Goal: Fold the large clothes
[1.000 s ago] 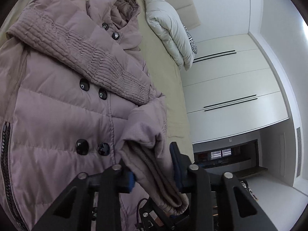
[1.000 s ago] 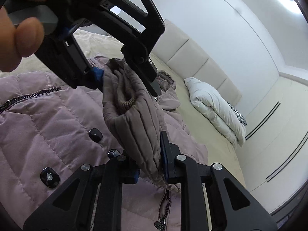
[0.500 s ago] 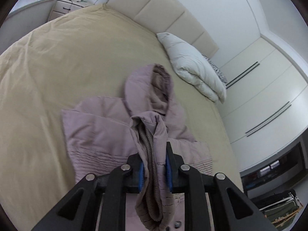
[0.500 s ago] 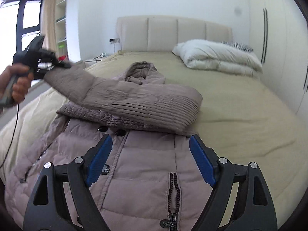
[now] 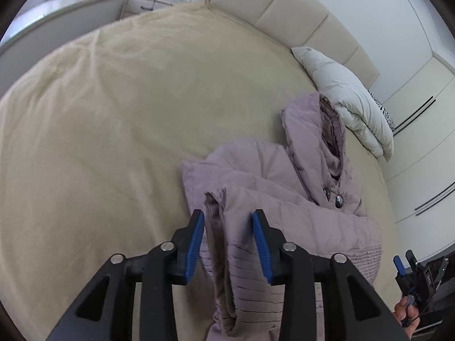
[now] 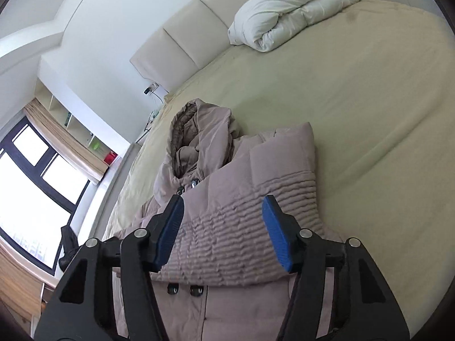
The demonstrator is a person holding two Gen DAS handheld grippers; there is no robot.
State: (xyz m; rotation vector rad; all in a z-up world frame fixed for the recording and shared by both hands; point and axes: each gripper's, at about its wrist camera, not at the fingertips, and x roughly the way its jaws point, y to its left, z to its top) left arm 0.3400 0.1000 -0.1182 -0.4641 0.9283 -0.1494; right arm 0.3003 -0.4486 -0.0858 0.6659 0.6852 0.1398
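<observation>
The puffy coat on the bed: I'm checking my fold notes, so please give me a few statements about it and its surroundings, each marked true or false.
1. The coat lies on the tan bedspread. True.
2. A sleeve runs between the left gripper's opening jaws. True.
3. The coat has no hood. False: its hood points toward the headboard.
4. The right gripper clamps the sleeve. False: its blue pads stand apart, closing, above the ribbed sleeve.
5. The white duvet covers the coat. False: it sits apart, near the headboard.

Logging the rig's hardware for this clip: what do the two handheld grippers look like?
Both match: the left gripper and right gripper have black angular frames with triangular cut-outs, silver round bolts at the joints, and blue ribbed pads inside each finger. No markings show; a thin dark cord hangs by the distant gripper's handle.
</observation>
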